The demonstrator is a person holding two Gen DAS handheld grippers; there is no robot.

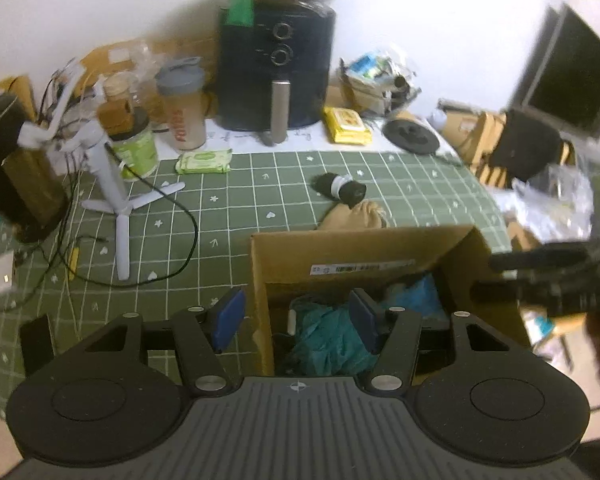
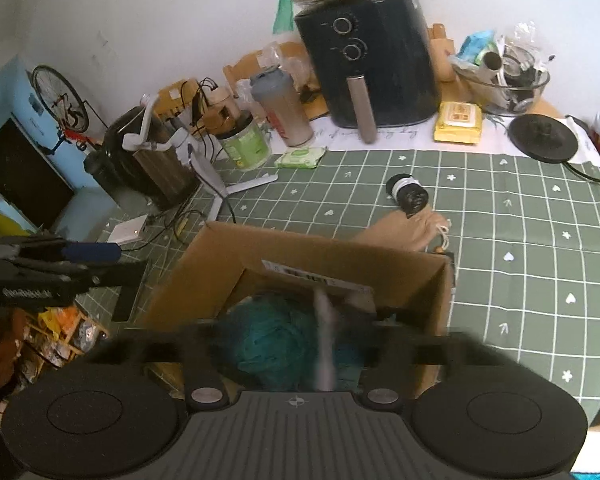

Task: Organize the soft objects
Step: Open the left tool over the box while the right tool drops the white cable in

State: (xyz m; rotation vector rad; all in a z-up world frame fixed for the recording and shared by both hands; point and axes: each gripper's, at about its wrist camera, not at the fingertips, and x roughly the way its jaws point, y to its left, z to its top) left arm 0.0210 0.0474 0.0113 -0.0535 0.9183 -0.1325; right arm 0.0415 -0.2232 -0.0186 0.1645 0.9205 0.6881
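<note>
Soft objects: teal cloth [image 1: 324, 340] lies inside my cardboard box [image 1: 364, 248], gathered there.
Left gripper [image 1: 296, 316]: released, empty, straddling the box wall.
Right gripper [image 2: 300, 344]: blurred, spread wide above the box; a pale thing between its fingers looks let go.
Remaining: tan pouch [image 2: 408, 228], black roll [image 2: 408, 194] at twelve o'clock on the tabletop [image 2: 520, 240].

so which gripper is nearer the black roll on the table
Hard to call, maybe the right. Both grippers hang open over the box, with the roll lying beyond its far wall: the left gripper over its left wall, the right gripper over its middle.
</note>
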